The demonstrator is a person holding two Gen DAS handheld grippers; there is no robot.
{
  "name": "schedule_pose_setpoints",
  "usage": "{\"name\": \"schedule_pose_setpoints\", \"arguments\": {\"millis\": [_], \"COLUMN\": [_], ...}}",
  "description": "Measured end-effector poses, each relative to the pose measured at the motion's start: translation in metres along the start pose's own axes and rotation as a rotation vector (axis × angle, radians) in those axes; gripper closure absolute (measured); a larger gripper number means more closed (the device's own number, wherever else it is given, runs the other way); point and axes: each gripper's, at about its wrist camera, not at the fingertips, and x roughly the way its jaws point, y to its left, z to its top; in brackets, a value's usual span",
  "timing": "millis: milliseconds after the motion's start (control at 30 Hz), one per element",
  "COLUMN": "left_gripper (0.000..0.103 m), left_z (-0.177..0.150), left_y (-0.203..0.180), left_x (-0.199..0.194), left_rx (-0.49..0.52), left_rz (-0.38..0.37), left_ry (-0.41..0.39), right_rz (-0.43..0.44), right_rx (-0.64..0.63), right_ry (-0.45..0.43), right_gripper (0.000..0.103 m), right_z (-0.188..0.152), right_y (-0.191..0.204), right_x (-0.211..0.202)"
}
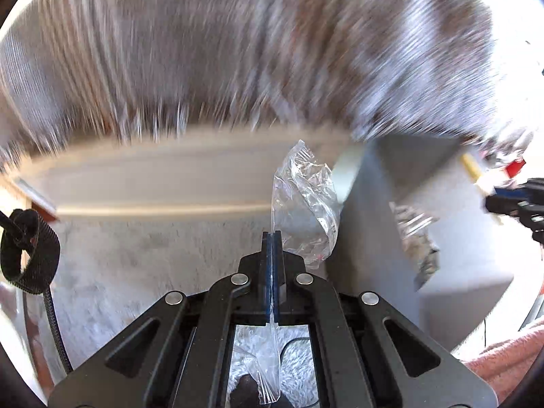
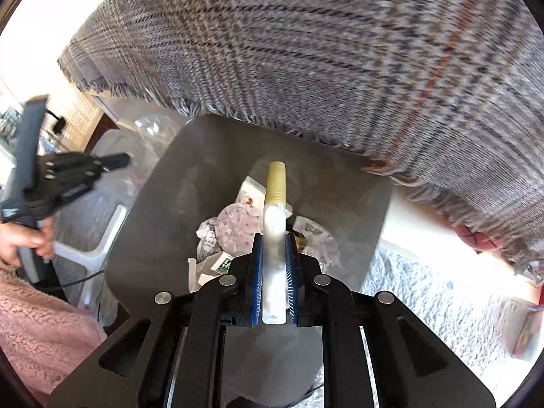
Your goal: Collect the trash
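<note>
On the left, the left claw is pinching a crumpled clear plastic wrapper between fully closed pads, the film trailing down through the claw toward the fluffy white rug below; the view is streaked with blur, so finer detail is not readable. From the right wrist view, the same claw is appearing at the left edge, gripped by a hand above a pink fleece sleeve, standing beside and outside the bin rather than over it. Moving rightward, the grey trash bin is sitting on the rug beneath the fringed edge of a plaid blanket, and it is already holding several pieces: crumpled printed wrappers, small cartons and scraps of paper. Directly over that opening, the right claw is gripping a slim translucent tube with a tan cap at a narrow setting, cap end pointing down into the bin. Judging from this, collection is well underway: a good share of the trash is binned, 2 items are in hand, and the tube looks ready to be released while the wrapper is needing to be carried across to the bin. At the far right, a small boxed item is lying on the rug, possibly 1 more piece to gather.
</note>
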Motion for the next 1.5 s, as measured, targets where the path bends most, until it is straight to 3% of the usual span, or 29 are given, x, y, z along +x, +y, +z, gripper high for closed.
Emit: {"name": "schedule_pose_setpoints", "arguments": {"millis": [233,433,600,800,967,1200,1267,1300,1333,1367,1500], "left_gripper": [0.103,0.103,0.103,0.103,0.103,0.103,0.097,0.092,0.074,0.059,0.054], "left_z": [0.011,0.013,0.010,0.009,0.007,0.005,0.007,0.007,0.007,0.007,0.007], "left_y": [-0.037,-0.046,-0.080,-0.102,-0.109,-0.127,-0.127,-0.127,-0.126,-0.127,-0.128], "left_x": [-0.066,-0.103,-0.105,-0.105,-0.084,-0.041,-0.035,-0.033,-0.031,-0.030,-0.031], "left_rx": [0.108,0.167,0.214,0.290,0.290,0.308,0.293,0.286,0.283,0.280,0.289], "left_rz": [0.033,-0.006,-0.042,-0.067,-0.090,-0.124,-0.132,-0.129,-0.121,-0.118,-0.104], "left_ry": [-0.135,-0.196,-0.214,-0.194,-0.141,-0.015,0.006,0.012,0.013,0.011,0.000], "right_rz": [-0.002,0.014,0.028,0.046,0.062,0.057,0.061,0.062,0.057,0.047,0.031], "right_rx": [0.026,0.033,0.037,0.048,0.050,0.067,0.081,0.092,0.095,0.096,0.107], "right_ry": [-0.017,-0.045,-0.057,-0.067,-0.062,-0.035,-0.028,-0.033,-0.041,-0.051,-0.075], "right_gripper": [0.089,0.089,0.089,0.089,0.089,0.087,0.082,0.059,0.033,0.030,0.030], "right_z": [-0.003,-0.004,-0.004,-0.006,-0.005,-0.005,-0.008,-0.009,-0.008,-0.008,-0.009], "right_y": [-0.010,-0.014,-0.016,-0.022,-0.024,-0.034,-0.038,-0.041,-0.043,-0.044,-0.052], "right_x": [-0.019,-0.036,-0.046,-0.061,-0.060,-0.051,-0.049,-0.049,-0.050,-0.052,-0.059]}}
